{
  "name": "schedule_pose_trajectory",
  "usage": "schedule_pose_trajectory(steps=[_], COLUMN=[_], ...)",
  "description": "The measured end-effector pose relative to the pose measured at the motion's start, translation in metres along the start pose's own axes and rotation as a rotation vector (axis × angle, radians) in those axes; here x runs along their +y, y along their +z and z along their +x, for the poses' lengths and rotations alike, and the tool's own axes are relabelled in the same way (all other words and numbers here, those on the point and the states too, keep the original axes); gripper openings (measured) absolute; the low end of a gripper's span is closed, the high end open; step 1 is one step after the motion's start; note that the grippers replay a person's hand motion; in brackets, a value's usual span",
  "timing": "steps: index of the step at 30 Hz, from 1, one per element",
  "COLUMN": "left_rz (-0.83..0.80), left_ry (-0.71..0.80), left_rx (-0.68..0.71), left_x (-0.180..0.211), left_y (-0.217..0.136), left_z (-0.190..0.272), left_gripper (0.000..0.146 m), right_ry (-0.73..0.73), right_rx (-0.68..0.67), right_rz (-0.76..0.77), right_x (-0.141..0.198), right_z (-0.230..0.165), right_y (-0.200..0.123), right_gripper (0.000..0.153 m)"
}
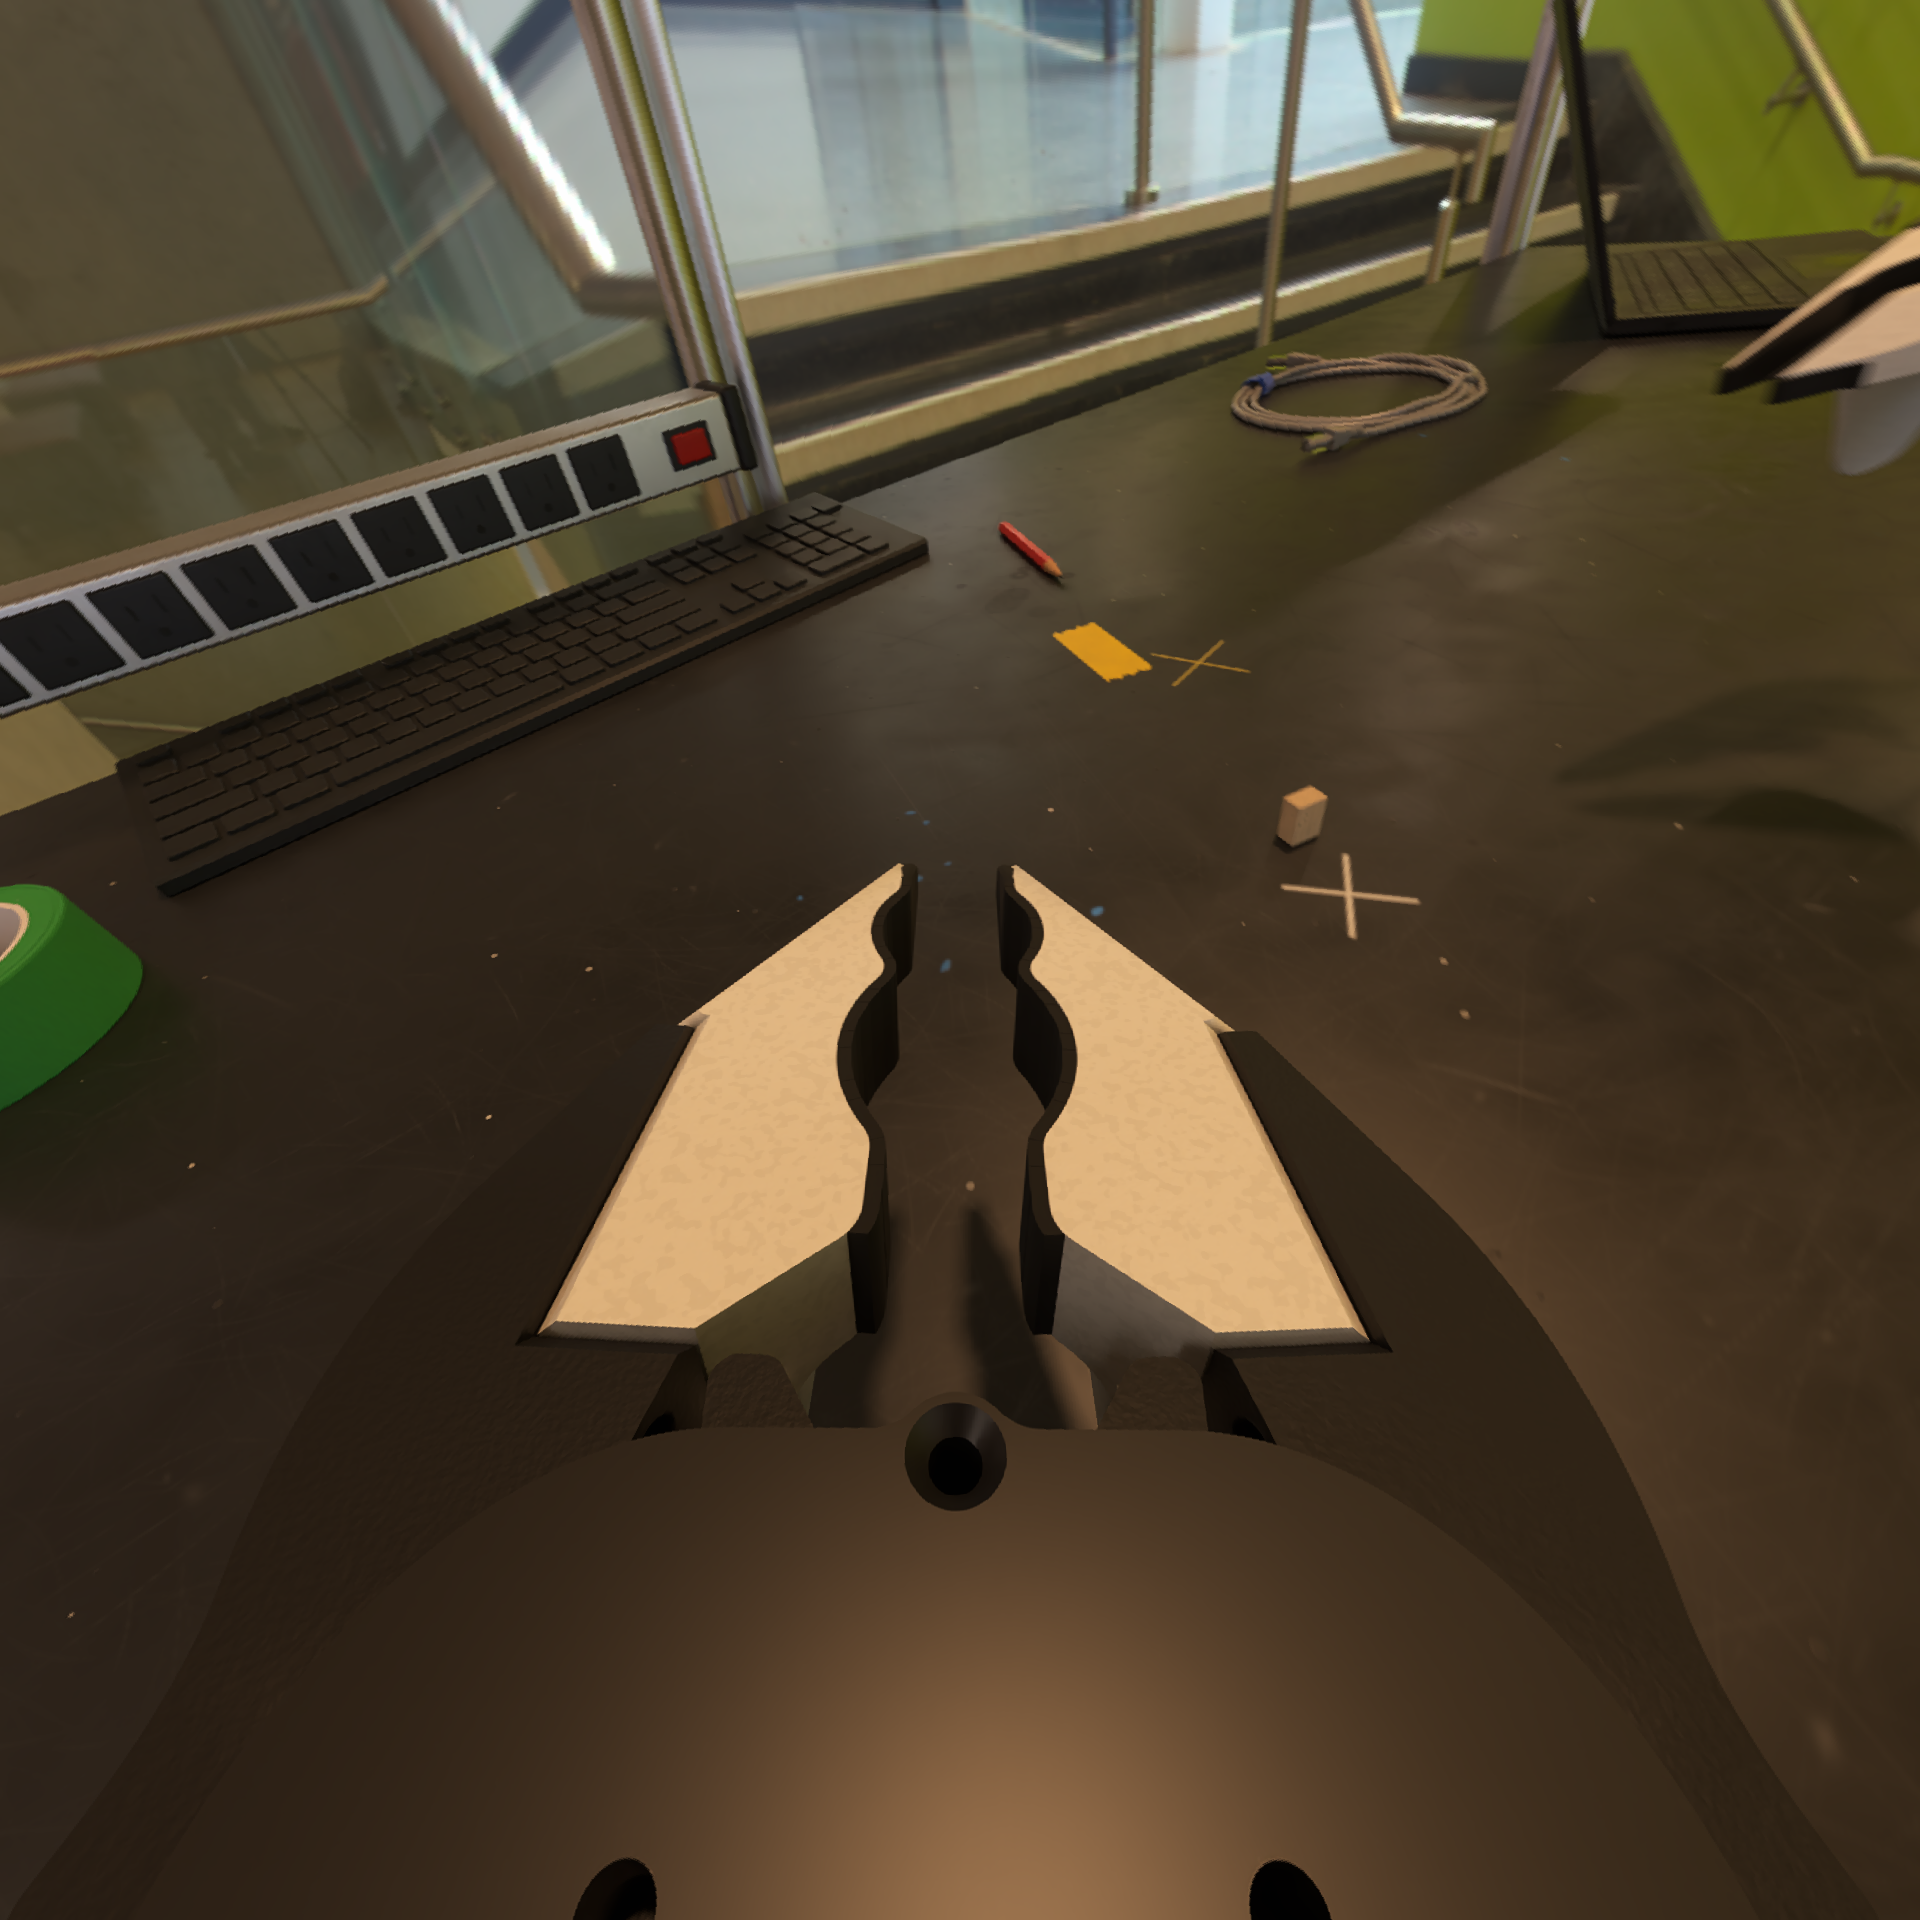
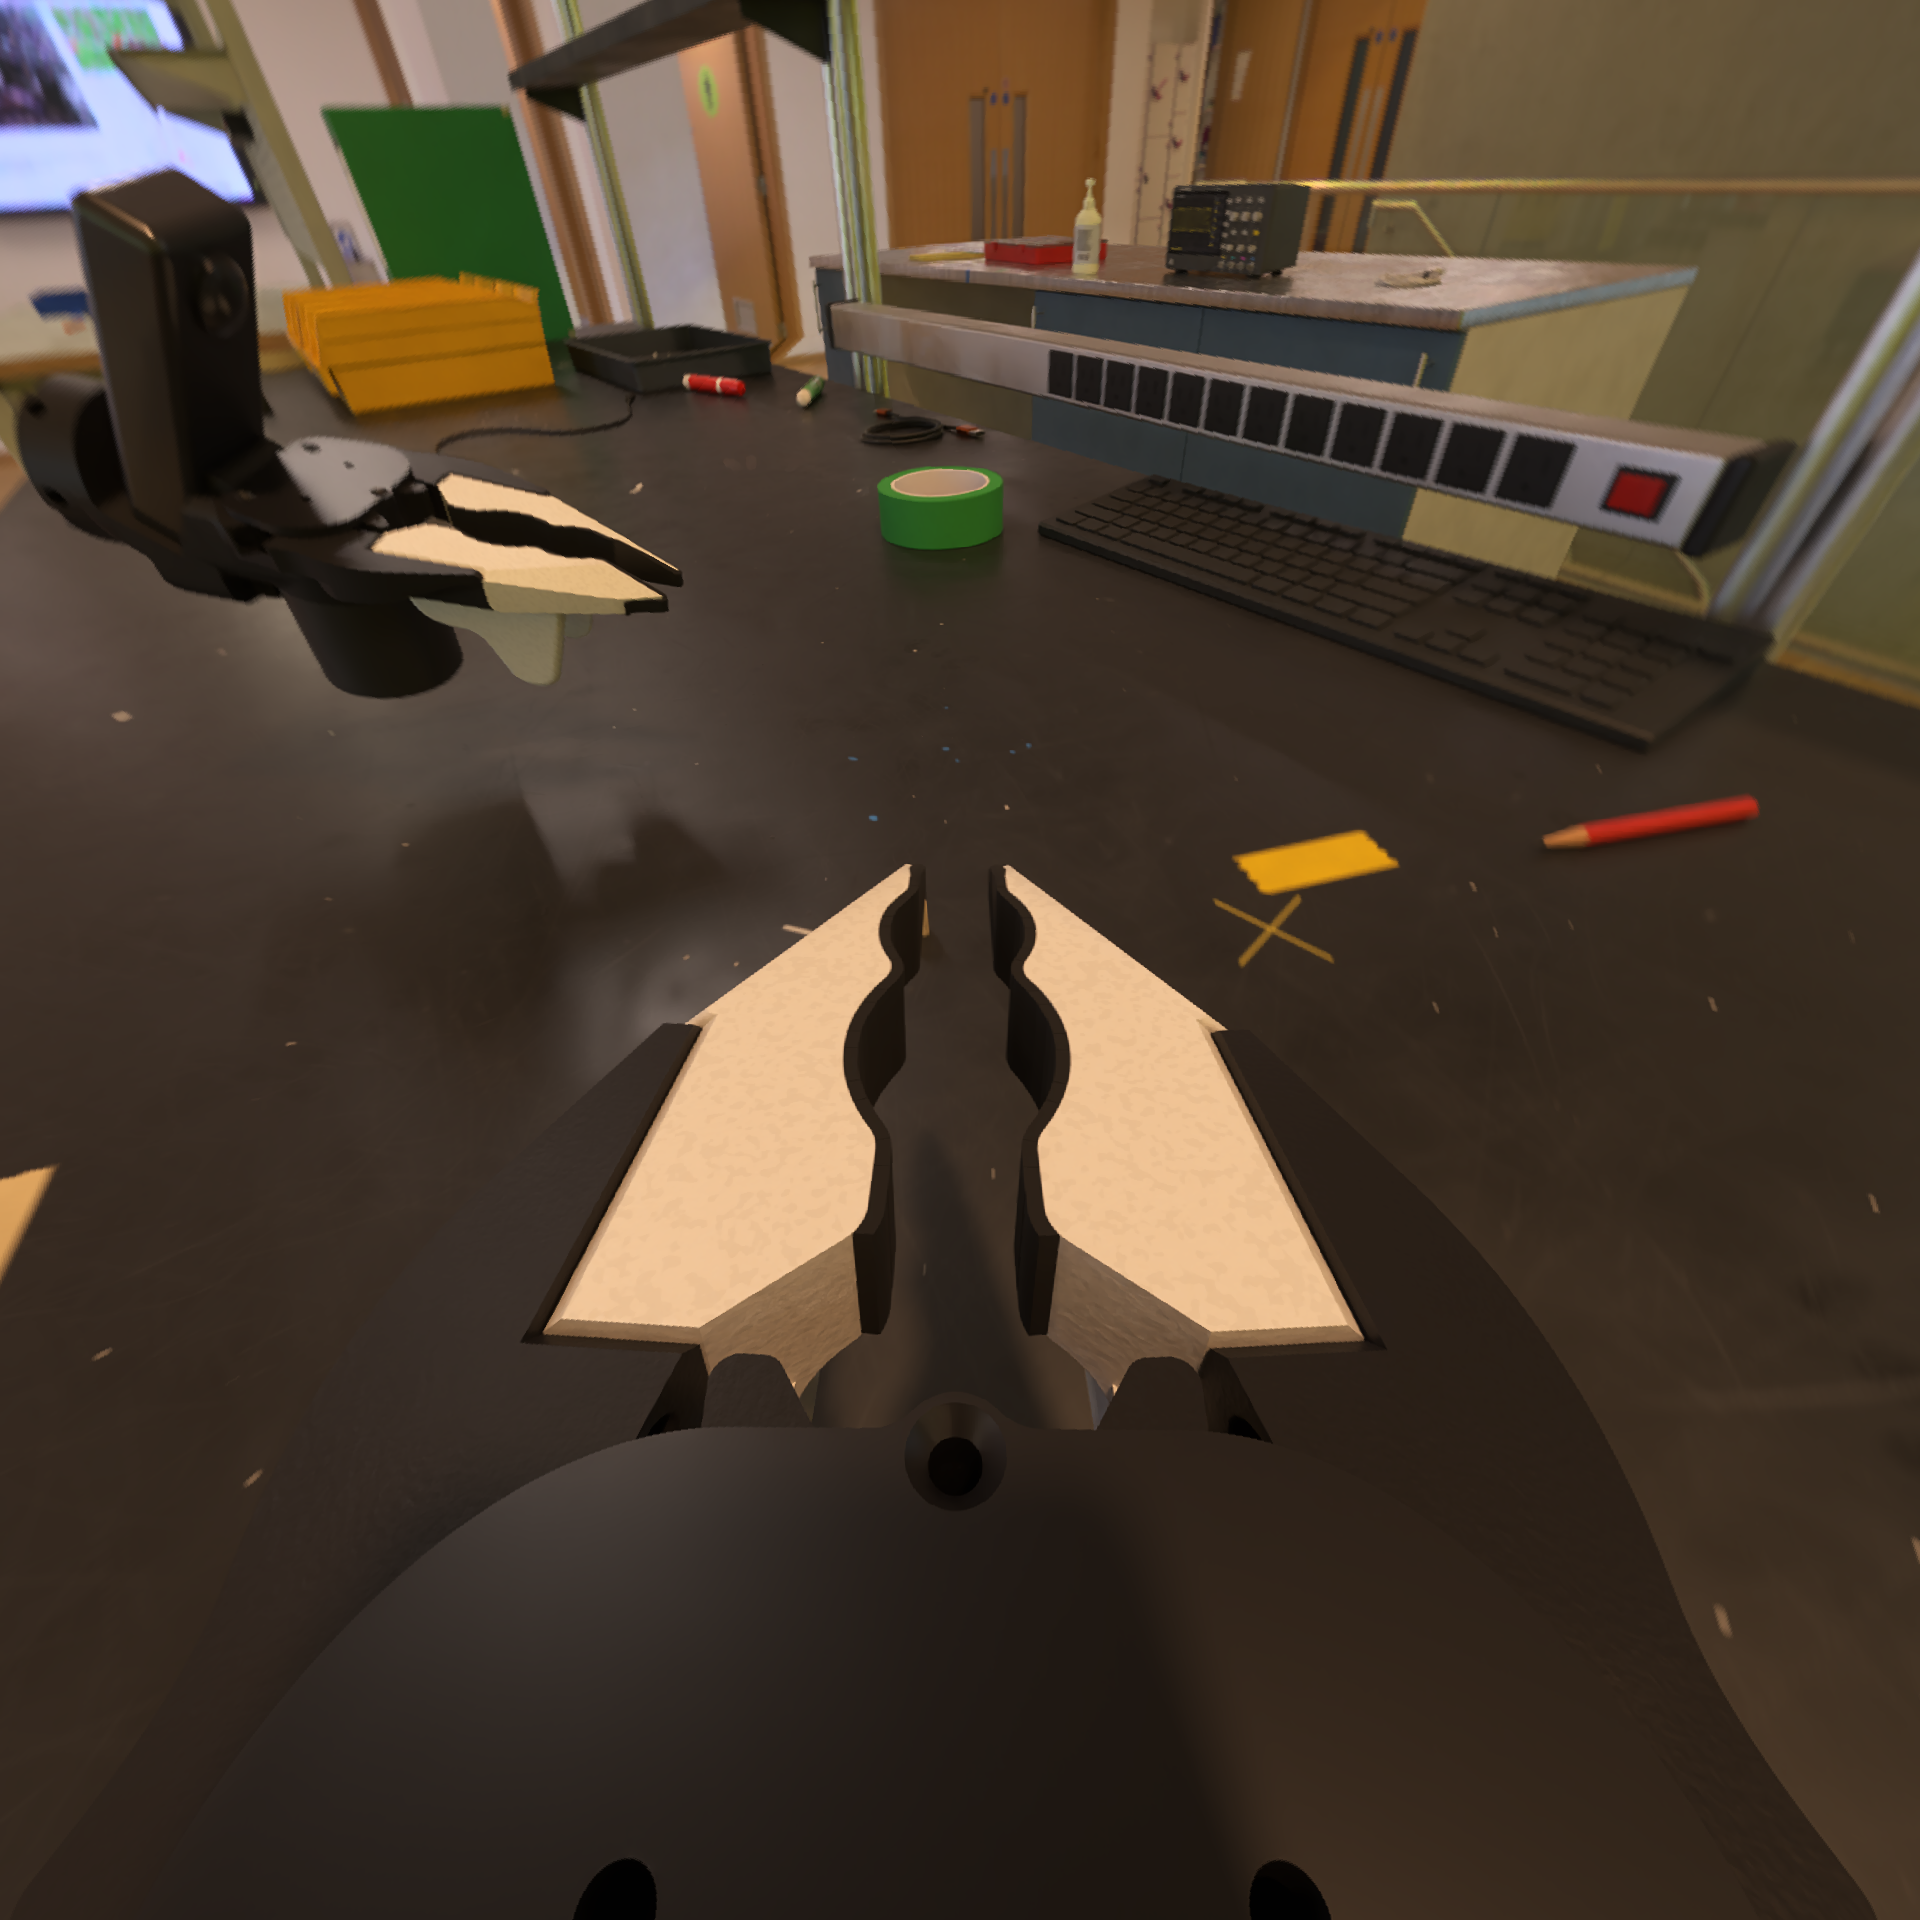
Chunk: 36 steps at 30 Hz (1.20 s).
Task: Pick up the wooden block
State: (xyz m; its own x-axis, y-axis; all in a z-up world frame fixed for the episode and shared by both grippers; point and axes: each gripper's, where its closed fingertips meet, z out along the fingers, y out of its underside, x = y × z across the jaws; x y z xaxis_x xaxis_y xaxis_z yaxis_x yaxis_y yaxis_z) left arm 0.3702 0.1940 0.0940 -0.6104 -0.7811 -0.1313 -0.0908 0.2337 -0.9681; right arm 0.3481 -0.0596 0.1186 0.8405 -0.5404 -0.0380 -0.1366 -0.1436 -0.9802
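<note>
Mid-desk, well off every edge, the small pale wooden block (image 1: 1301, 816) stands free. Both grippers' jaws gape slightly, empty. Straddle it squarely with your left gripper (image 1: 956, 883).

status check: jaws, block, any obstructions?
Left gripper and right gripper: jaws open, empty, above the table. Wooden block untouched, upright beside a white cross mark, ahead-right of left gripper. Nothing blocking it.
</note>
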Motion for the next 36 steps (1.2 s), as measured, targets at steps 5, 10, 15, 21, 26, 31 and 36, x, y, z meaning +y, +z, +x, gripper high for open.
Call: schedule_pose_trajectory(steps=[5, 10, 15, 21, 26, 31, 36], left_rz=[0.009, -0.042, -0.125, -0.102, -0.104, -0.1, -0.099], left_ry=[0.048, 0.08, 0.206, 0.205, 0.185, 0.184, 0.177], left_rx=[0.068, 0.121, 0.145, 0.141, 0.143, 0.147, 0.155], left_x=[0.004, 0.013, 0.027, 0.031, 0.034, 0.033, 0.033], left_y=[-0.013, -0.017, -0.011, -0.011, -0.014, -0.015, -0.013], left_z=[0.0, -0.006, -0.01, -0.014, -0.014, -0.013, -0.011], left_gripper=[0.0, 0.015, 0.024, 0.021, 0.021, 0.021, 0.021], right_ry=[-0.176, -0.215, -0.206, -0.241, -0.265, -0.218, -0.316], right_rx=[-0.015, -0.113, -0.191, -0.217, -0.118, -0.196, -0.139], right_rz=[-0.143, -0.312, -0.439, -0.586, -0.611, -0.551, -0.613], right_x=[0.004, 0.022, 0.047, 0.076, 0.076, 0.068, 0.078], right_z=[-0.005, -0.011, -0.029, -0.043, -0.025, -0.033, -0.014], right_y=[0.055, 0.09, 0.105, 0.124, 0.139, 0.126, 0.125], right_gripper=[0.0, 0.015, 0.012, 0.004, 0.01, 0.014, 0.012])
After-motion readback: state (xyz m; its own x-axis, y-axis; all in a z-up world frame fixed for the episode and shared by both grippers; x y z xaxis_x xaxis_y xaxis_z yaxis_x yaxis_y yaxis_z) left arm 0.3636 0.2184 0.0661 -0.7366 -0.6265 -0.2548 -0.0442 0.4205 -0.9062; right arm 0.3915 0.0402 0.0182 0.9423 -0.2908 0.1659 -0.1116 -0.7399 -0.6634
